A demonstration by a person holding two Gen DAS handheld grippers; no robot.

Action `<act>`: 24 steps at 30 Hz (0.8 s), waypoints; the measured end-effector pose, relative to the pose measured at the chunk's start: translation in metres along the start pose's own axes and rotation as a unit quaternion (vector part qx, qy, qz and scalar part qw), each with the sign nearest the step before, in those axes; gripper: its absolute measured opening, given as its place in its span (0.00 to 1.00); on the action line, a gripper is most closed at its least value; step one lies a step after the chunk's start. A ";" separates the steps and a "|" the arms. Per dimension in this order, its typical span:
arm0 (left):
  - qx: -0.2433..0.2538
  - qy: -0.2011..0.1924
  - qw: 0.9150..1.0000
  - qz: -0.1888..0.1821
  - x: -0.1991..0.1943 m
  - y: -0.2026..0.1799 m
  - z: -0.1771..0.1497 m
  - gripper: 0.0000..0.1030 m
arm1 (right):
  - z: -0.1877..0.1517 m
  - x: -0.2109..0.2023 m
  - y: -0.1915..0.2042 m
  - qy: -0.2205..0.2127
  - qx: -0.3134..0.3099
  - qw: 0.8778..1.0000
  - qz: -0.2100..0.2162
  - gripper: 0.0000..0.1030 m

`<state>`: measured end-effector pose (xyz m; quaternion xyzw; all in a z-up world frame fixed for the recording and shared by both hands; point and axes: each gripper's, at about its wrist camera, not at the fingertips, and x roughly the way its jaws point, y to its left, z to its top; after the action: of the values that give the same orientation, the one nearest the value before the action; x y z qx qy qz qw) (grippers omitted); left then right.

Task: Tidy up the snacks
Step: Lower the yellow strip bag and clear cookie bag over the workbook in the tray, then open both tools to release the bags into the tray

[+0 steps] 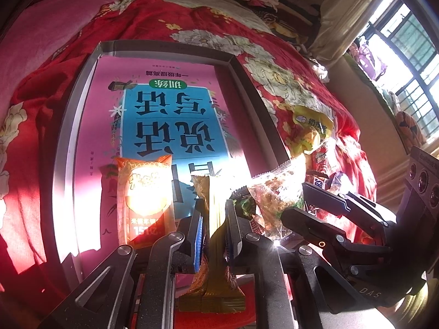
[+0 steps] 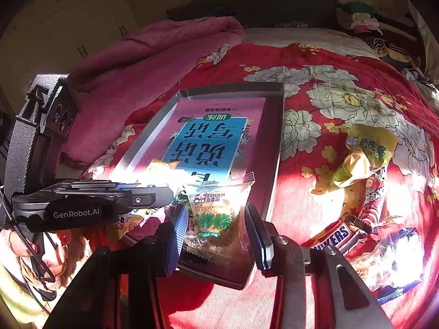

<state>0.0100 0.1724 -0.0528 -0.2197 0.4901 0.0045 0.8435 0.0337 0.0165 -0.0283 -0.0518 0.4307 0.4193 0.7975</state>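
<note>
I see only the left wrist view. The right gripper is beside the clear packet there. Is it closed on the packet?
Observer: No. The right gripper is open; the clear packet stands between its fingers with a gap on each side.
Operator: Does the packet lie inside the box?
Observer: Yes, at the near end of the box.
Operator: What waits outside, on the right?
Observer: Among others, a blue-edged clear packet lies on the bedspread, right of the Snickers bar.

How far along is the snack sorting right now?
Done: an orange packet lies in the box. In hand: left gripper clamps a golden packet; right gripper is open around a clear packet. Left: the pile on the bedspread, including a Snickers bar.
</note>
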 end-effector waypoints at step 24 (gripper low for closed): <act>-0.002 -0.029 1.000 0.011 -0.011 0.005 0.004 0.35 | 0.002 -0.009 0.001 -0.013 -0.006 1.000 -0.003 0.43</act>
<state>0.0065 0.1809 -0.0444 -0.2162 0.4673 0.0210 0.8570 0.0314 0.0125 -0.0198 -0.0524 0.4178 0.4203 0.8038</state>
